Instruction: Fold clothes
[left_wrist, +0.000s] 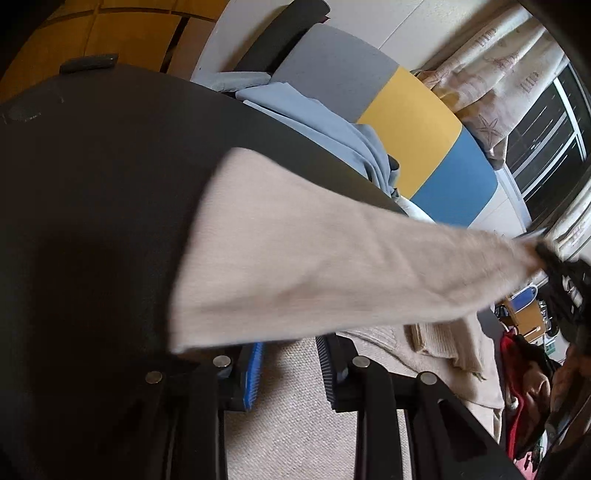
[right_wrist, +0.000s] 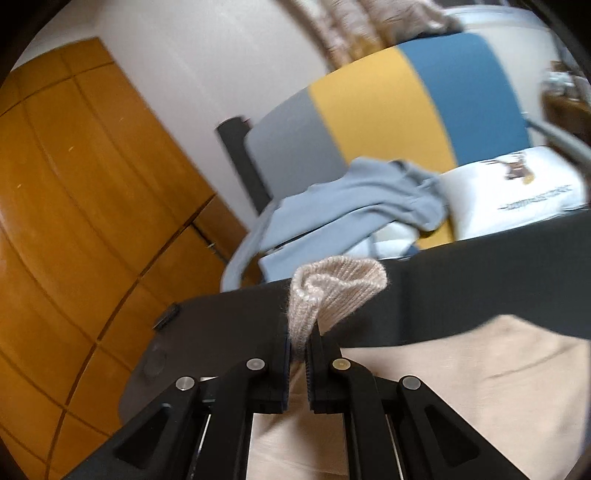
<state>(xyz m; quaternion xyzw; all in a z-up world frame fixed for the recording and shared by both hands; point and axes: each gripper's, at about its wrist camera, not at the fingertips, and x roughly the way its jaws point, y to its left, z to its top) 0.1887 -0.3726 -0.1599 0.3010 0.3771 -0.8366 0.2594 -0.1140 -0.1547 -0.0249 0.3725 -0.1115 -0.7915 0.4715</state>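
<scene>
A beige knit sweater (left_wrist: 295, 424) lies on a black table (left_wrist: 92, 184). One sleeve (left_wrist: 332, 258) is stretched up and to the right across the left wrist view, held at its cuff by my right gripper (left_wrist: 554, 266). In the right wrist view, my right gripper (right_wrist: 298, 354) is shut on the ribbed cuff (right_wrist: 332, 291), with the sweater body (right_wrist: 461, 387) below. My left gripper (left_wrist: 290, 369) is open, its fingers just above the sweater fabric, holding nothing.
A chair with grey, yellow and blue panels (right_wrist: 369, 110) stands behind the table, with a light blue garment (right_wrist: 351, 199) and a white printed item (right_wrist: 517, 184) on it. A wooden wardrobe (right_wrist: 92, 184) is to the left. Curtains and a window (left_wrist: 535, 129) are at right.
</scene>
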